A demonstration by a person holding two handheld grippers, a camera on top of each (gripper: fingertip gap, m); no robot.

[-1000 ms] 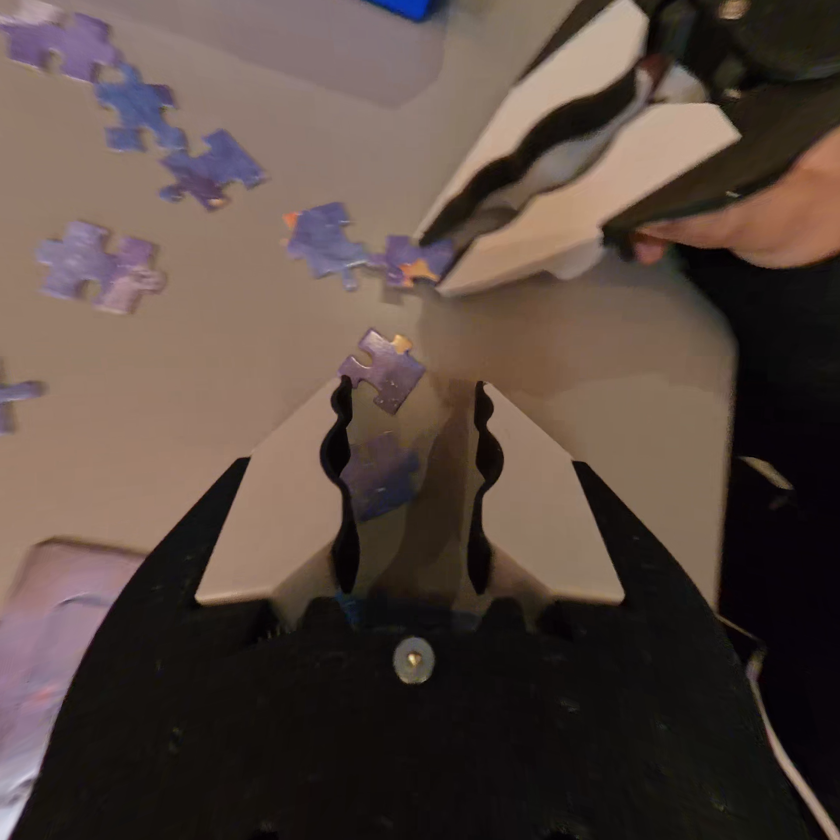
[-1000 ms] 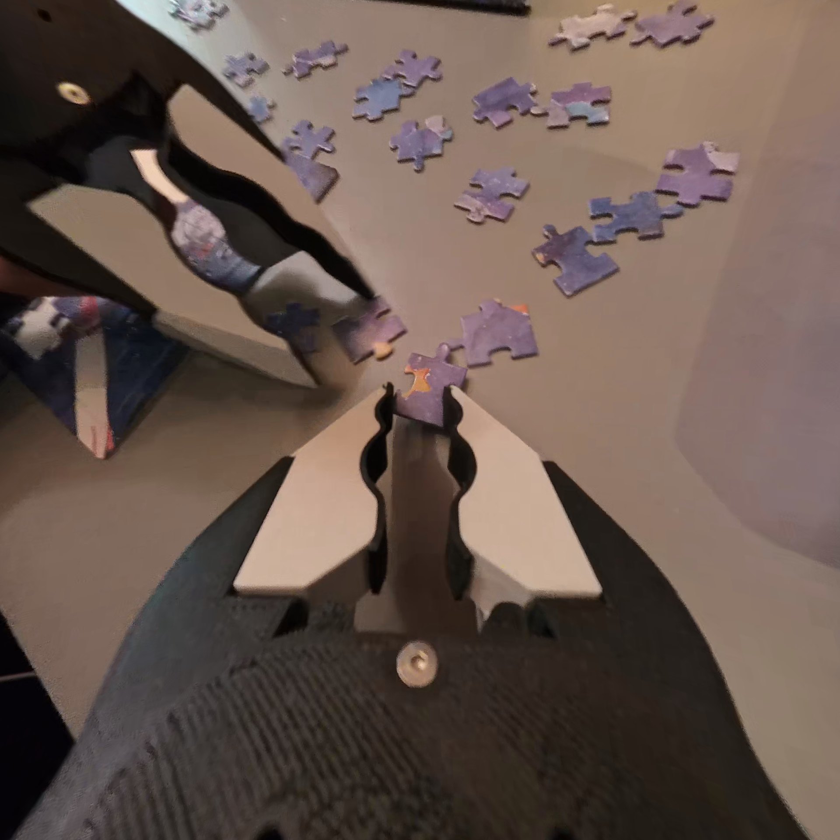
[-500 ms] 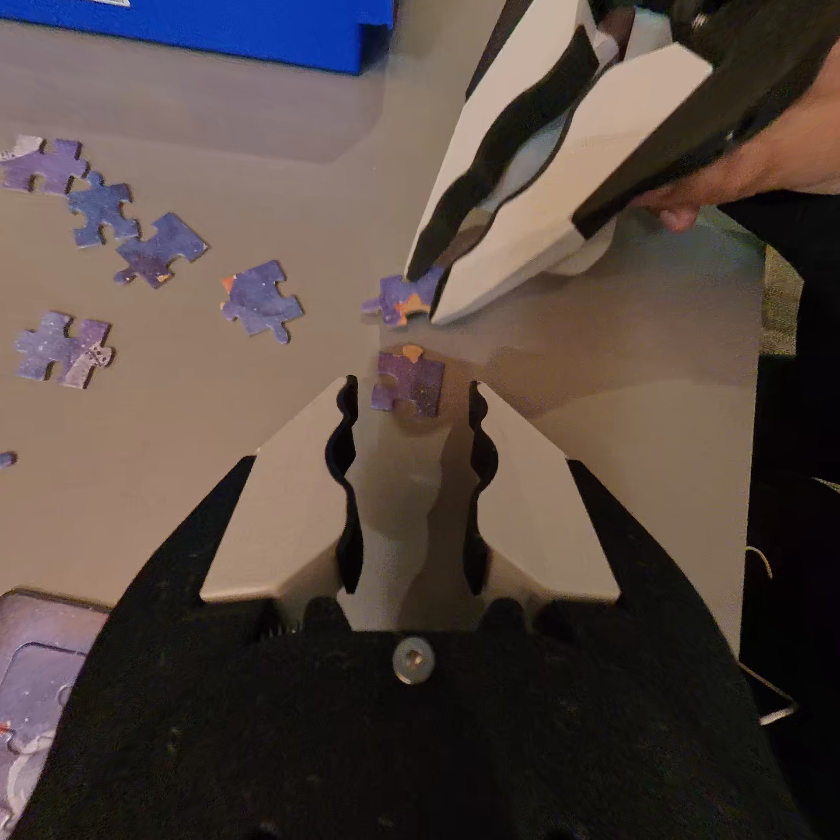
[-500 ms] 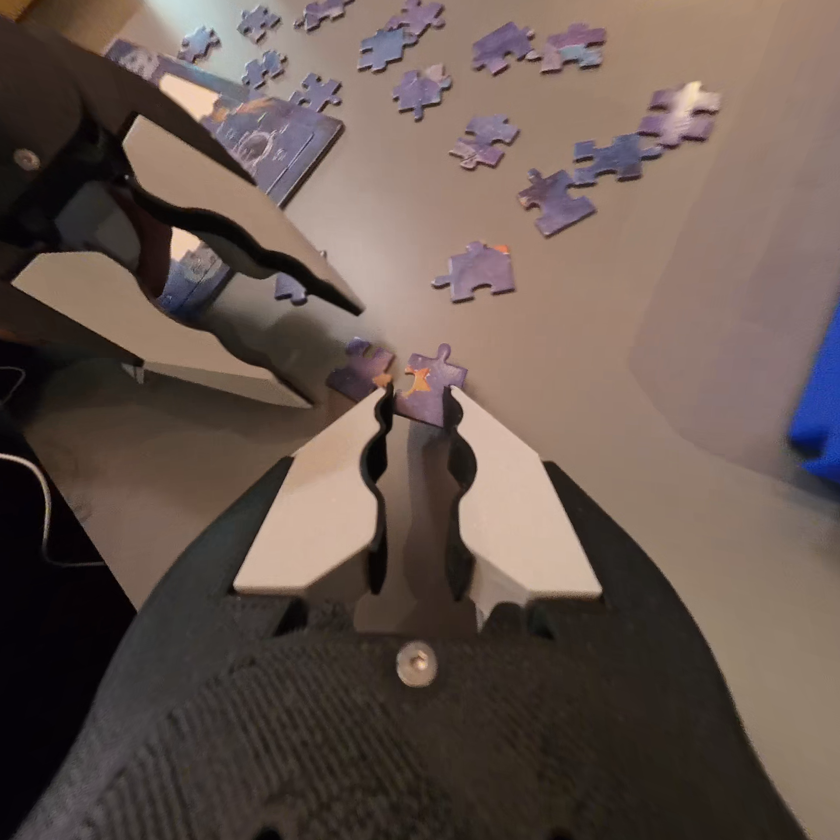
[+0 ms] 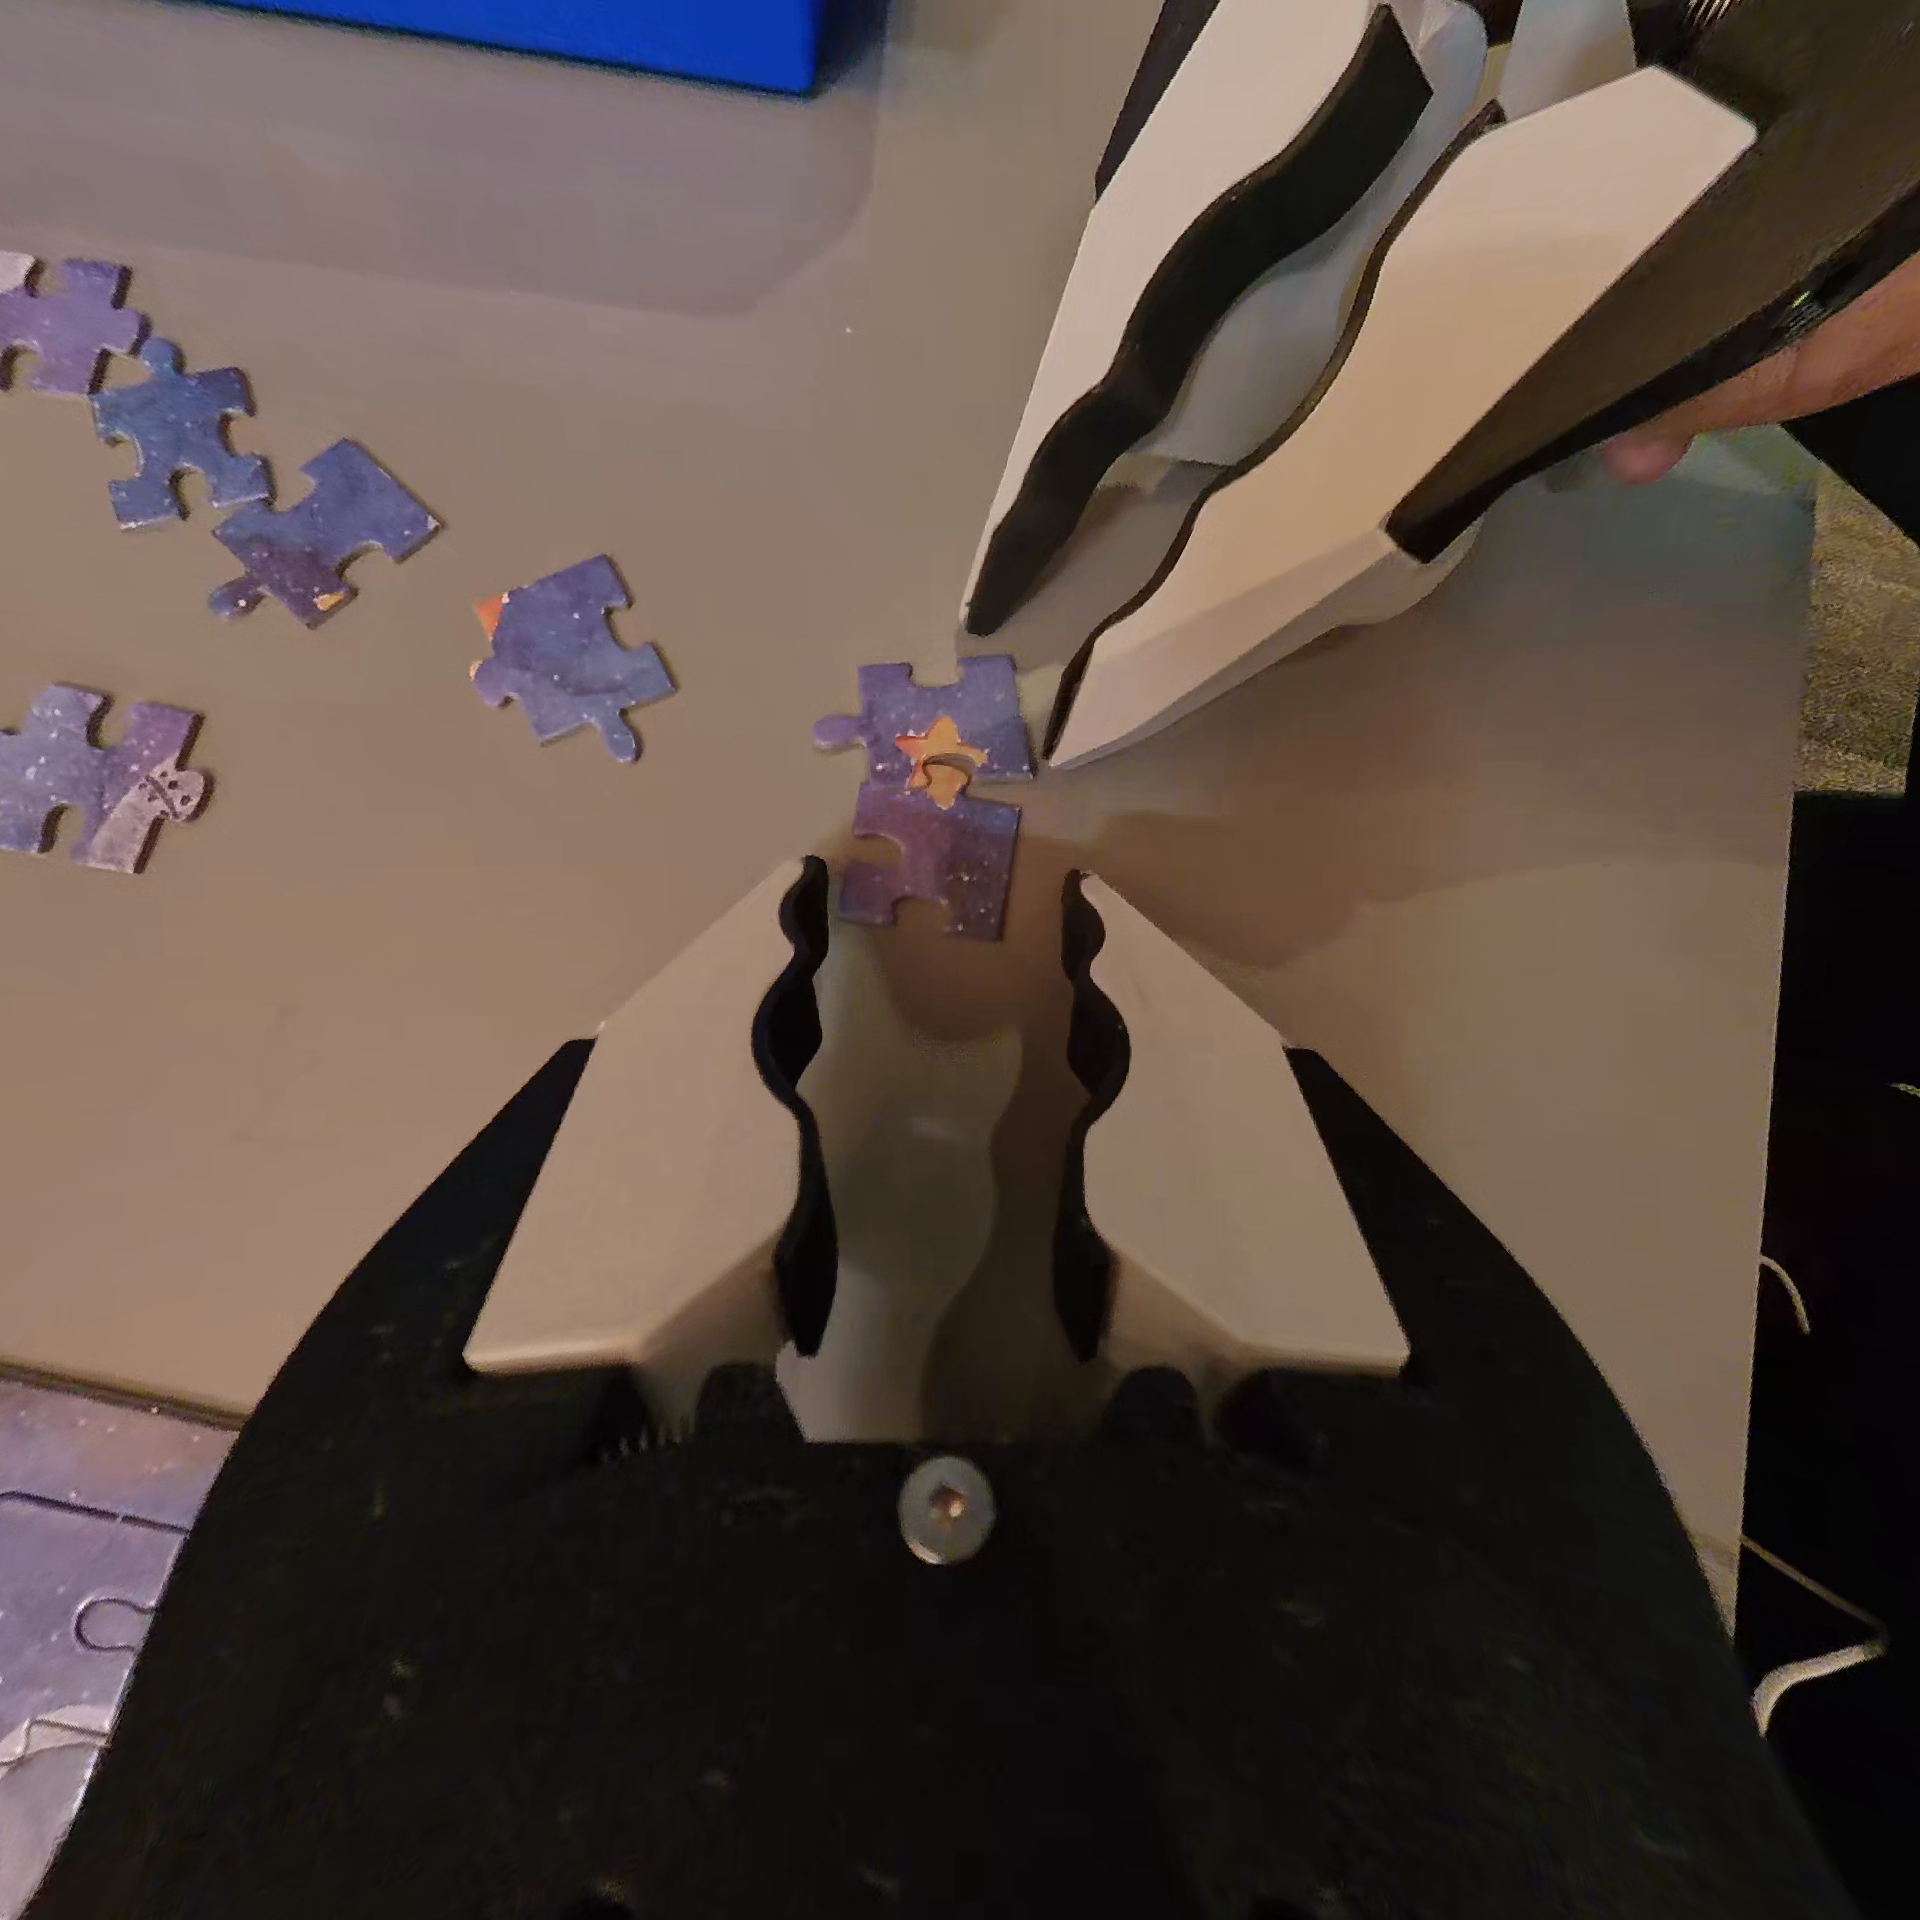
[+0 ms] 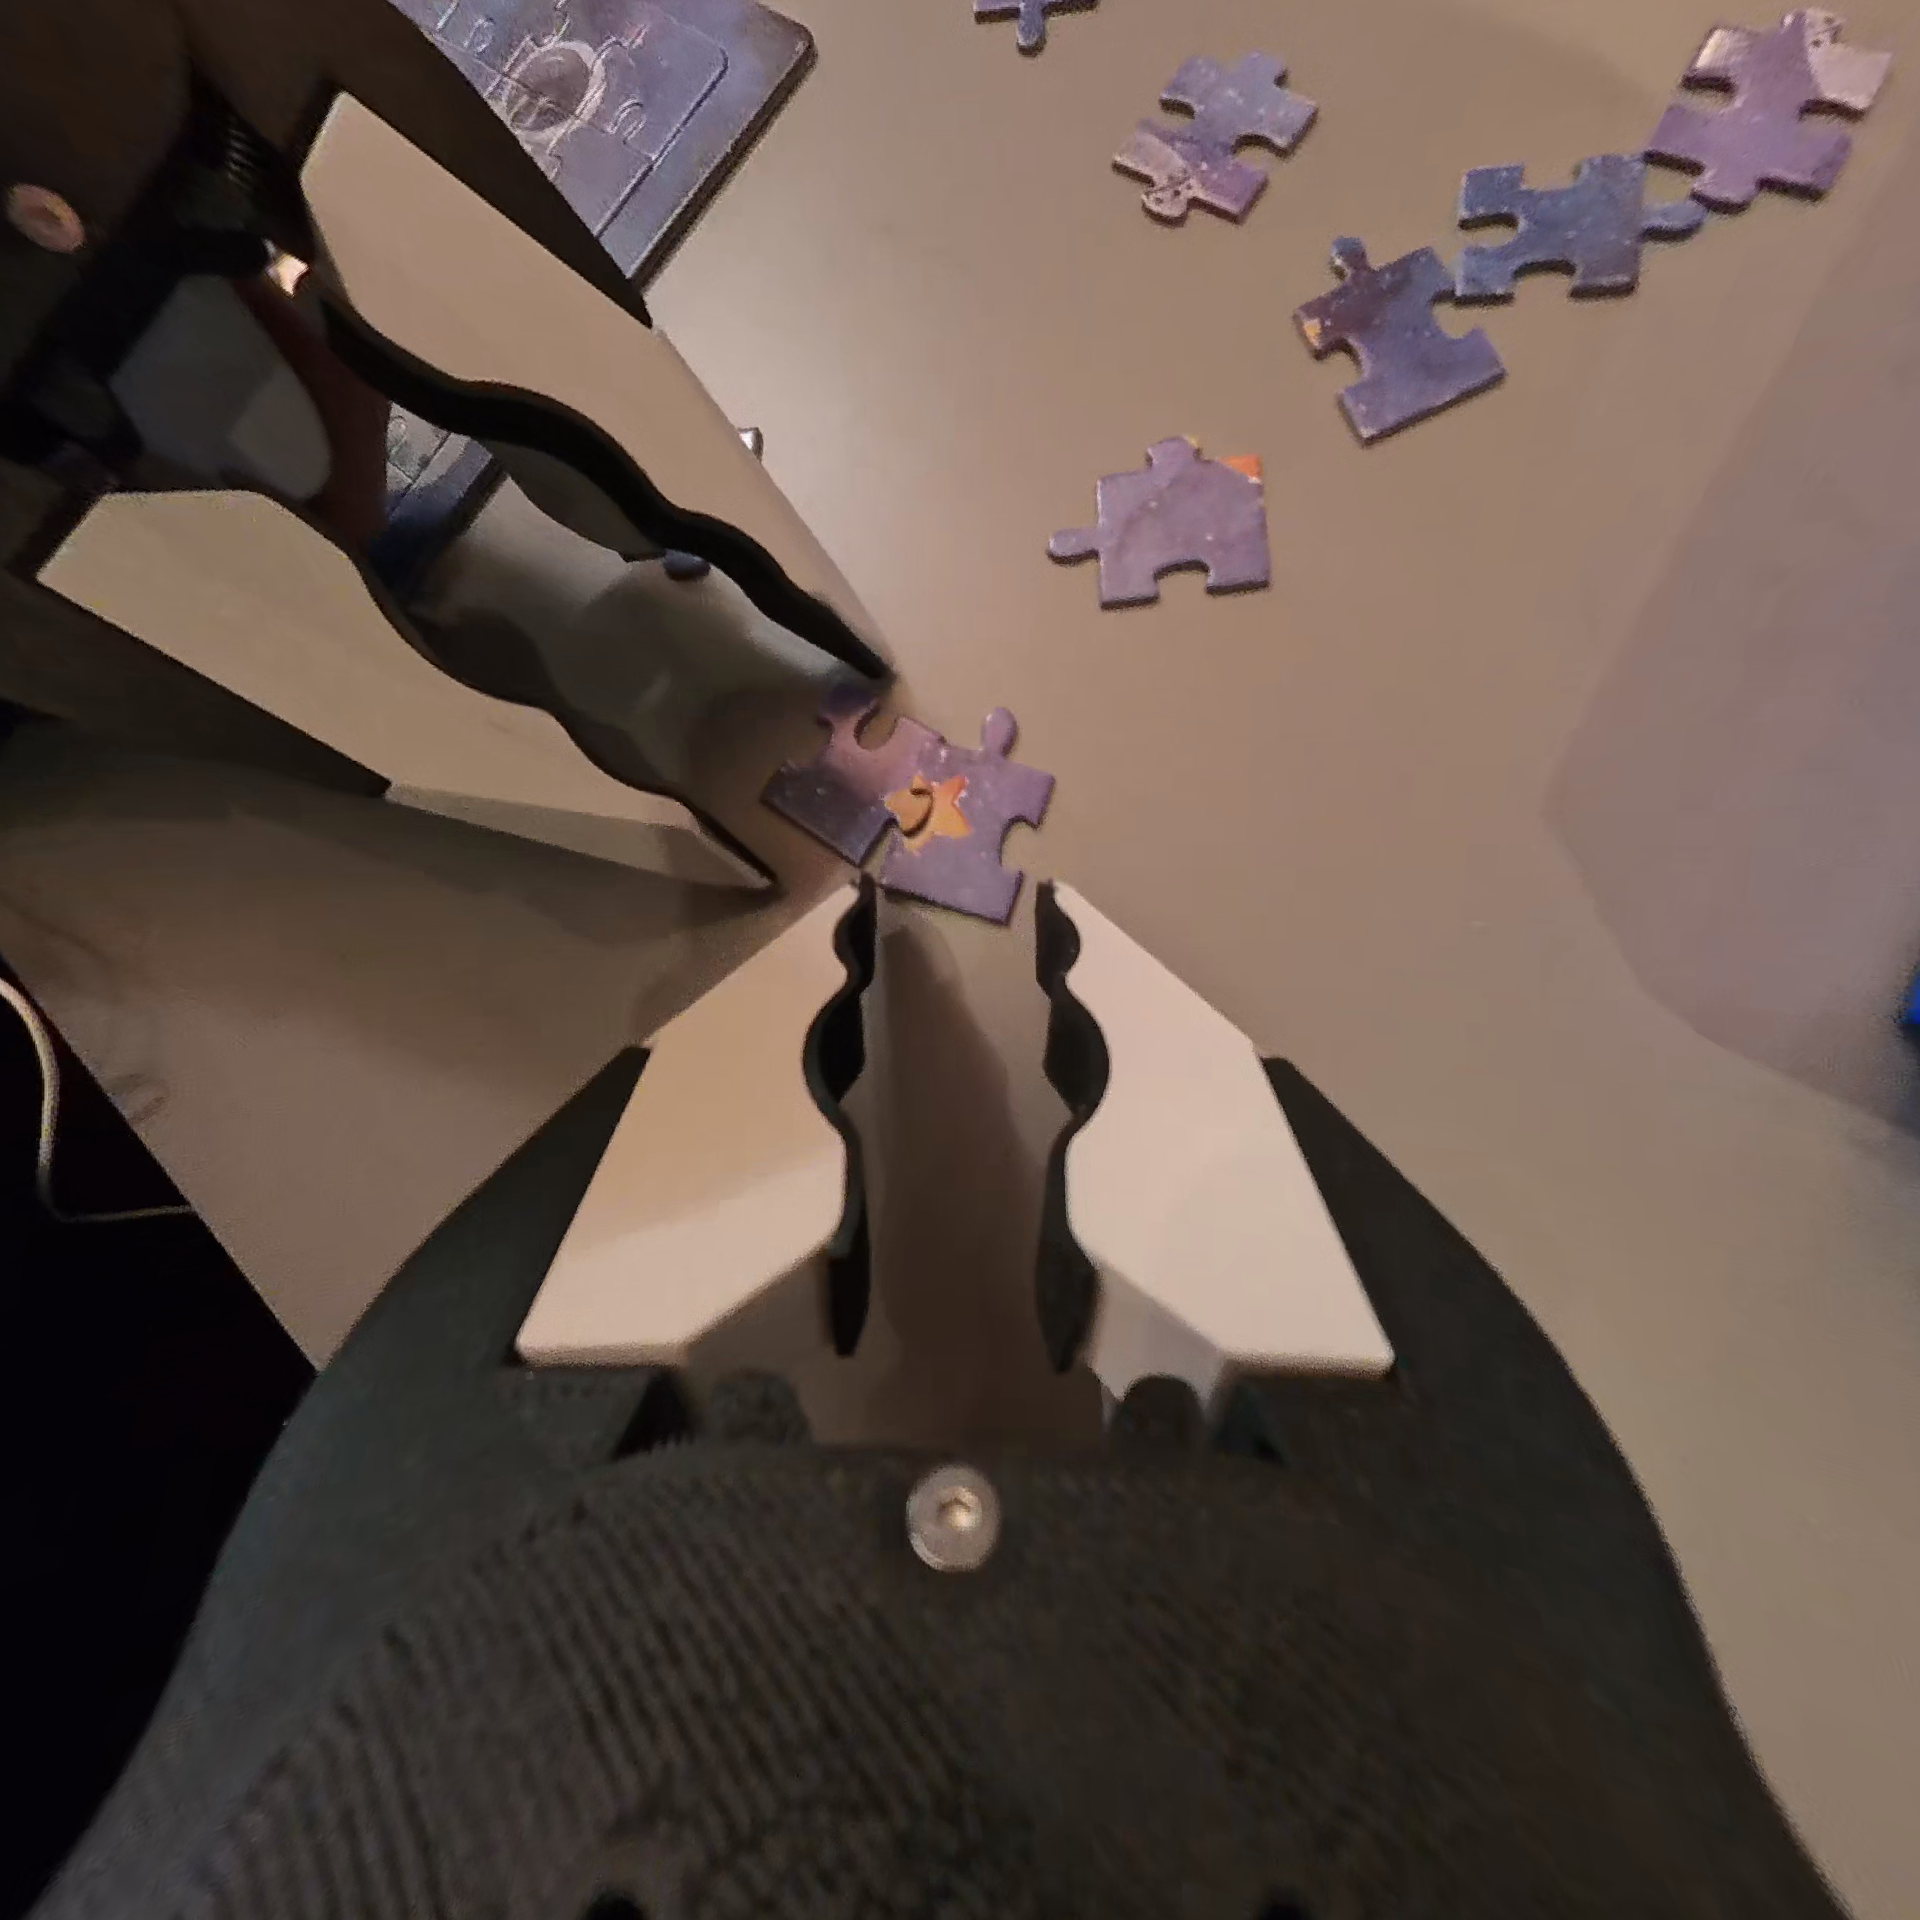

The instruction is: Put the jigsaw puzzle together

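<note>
Grey tabletop (image 5: 520, 1039) bears two joined purple pieces (image 5: 940, 800), lying lengthwise between both open, empty hand-held grippers (image 5: 940, 873).

A plain grey-beige tabletop (image 5: 644, 1039) fills most of both views, matte and evenly coloured under dim, warm light. Broad soft shadows lie across the table's far part, with a darker band under a blue box (image 5: 499, 42) at its far edge. The table's right edge (image 5: 1766, 1039) runs straight toward the viewer; beyond it the surroundings are nearly black, except a patch of speckled carpet (image 5: 1860, 644). A thin pale cable (image 5: 1808, 1652) hangs in the dark beside that edge.
</note>
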